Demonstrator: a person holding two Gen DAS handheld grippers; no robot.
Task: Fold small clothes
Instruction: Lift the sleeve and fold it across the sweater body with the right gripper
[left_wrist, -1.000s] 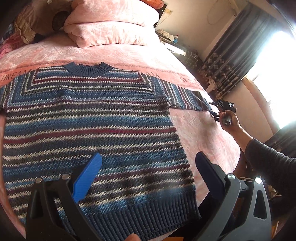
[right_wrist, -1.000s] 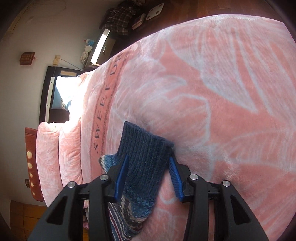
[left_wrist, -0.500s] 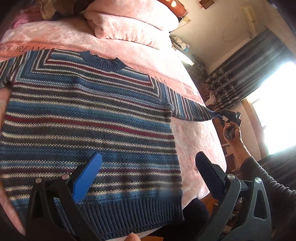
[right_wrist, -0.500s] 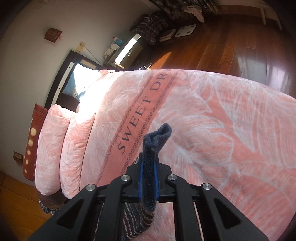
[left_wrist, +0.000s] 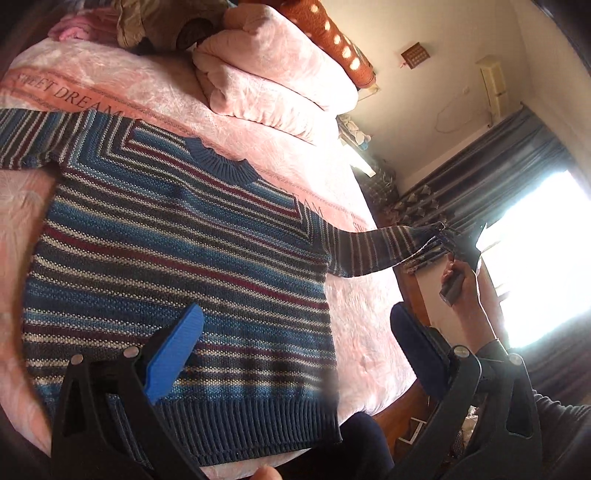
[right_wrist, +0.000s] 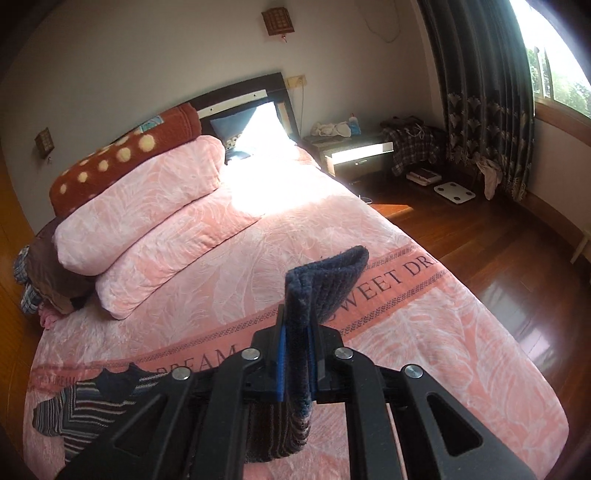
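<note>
Covering bed, pink blanket (right_wrist: 424, 332); wooden floor (right_wrist: 498, 258).

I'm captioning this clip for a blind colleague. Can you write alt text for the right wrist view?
The right claw is shut on the dark blue ribbed cuff of a striped sweater, holding it up above a pink bedspread printed with "SWEET DREAM". Behind lie pink pillows, a dark headboard and curtains.

Open left tongs (left_wrist: 295, 354) hover over striped sweater (left_wrist: 177, 258) on pink bed (left_wrist: 303, 155).
</note>
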